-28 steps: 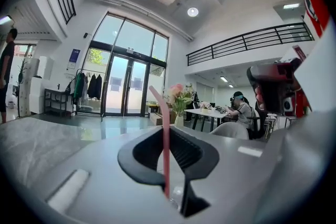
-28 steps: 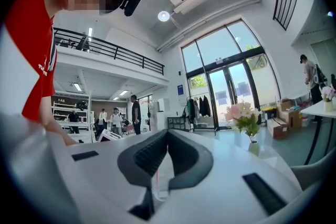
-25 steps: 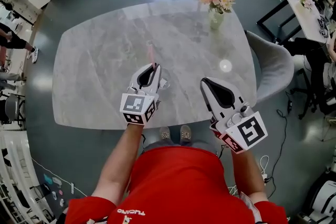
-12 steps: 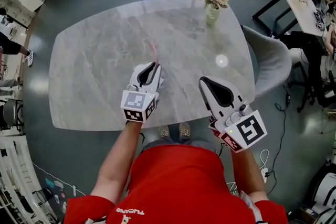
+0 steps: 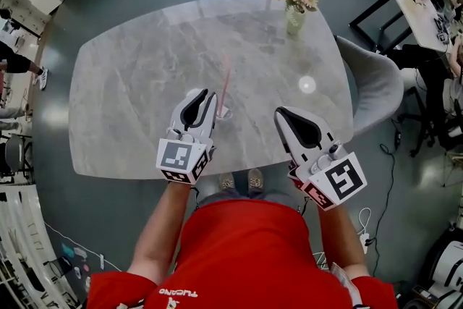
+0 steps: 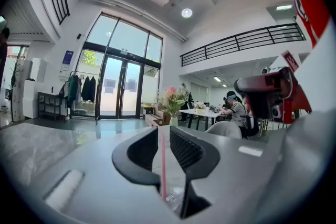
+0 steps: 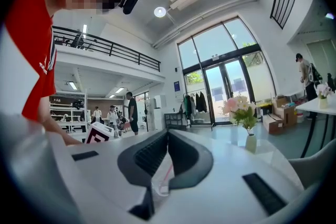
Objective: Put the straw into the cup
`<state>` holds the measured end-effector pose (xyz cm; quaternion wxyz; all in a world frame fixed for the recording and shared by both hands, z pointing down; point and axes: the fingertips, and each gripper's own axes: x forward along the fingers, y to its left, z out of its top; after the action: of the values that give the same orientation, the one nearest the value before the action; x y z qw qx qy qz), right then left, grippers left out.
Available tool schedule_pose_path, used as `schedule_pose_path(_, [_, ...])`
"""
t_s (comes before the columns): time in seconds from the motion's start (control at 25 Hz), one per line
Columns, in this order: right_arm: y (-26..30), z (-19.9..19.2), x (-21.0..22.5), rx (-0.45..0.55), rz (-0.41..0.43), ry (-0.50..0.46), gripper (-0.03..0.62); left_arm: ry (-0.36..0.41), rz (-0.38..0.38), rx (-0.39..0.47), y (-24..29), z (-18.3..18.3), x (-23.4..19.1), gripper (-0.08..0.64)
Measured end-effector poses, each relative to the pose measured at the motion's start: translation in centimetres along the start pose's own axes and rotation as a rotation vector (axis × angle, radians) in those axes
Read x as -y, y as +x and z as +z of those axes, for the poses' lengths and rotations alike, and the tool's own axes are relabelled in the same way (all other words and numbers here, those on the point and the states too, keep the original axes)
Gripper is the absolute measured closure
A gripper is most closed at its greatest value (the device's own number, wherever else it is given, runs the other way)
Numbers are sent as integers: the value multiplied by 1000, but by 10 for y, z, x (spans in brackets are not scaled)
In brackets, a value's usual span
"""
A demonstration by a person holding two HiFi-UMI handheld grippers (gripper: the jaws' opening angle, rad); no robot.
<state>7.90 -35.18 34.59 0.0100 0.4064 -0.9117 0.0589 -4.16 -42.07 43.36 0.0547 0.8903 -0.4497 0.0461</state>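
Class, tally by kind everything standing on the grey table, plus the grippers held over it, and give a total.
cup: 1
straw: 1
vase of flowers: 1
grippers: 2, the left gripper and the right gripper
Total: 5

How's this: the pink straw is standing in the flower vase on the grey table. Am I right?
Not quite. The pink straw is standing in the clear cup, not in the flower vase, which sits farther back. Both are on the grey table. The head view shows it.
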Motion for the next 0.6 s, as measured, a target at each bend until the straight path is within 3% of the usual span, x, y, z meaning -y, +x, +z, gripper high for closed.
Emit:
schedule_pose_path(0.32, [2, 3, -9, 28, 28, 6, 591, 11, -4, 123, -44, 60, 22, 515])
schedule_pose_path(0.6, [1, 9, -21, 66, 41, 4, 591, 30, -11, 163, -67, 87, 31, 554])
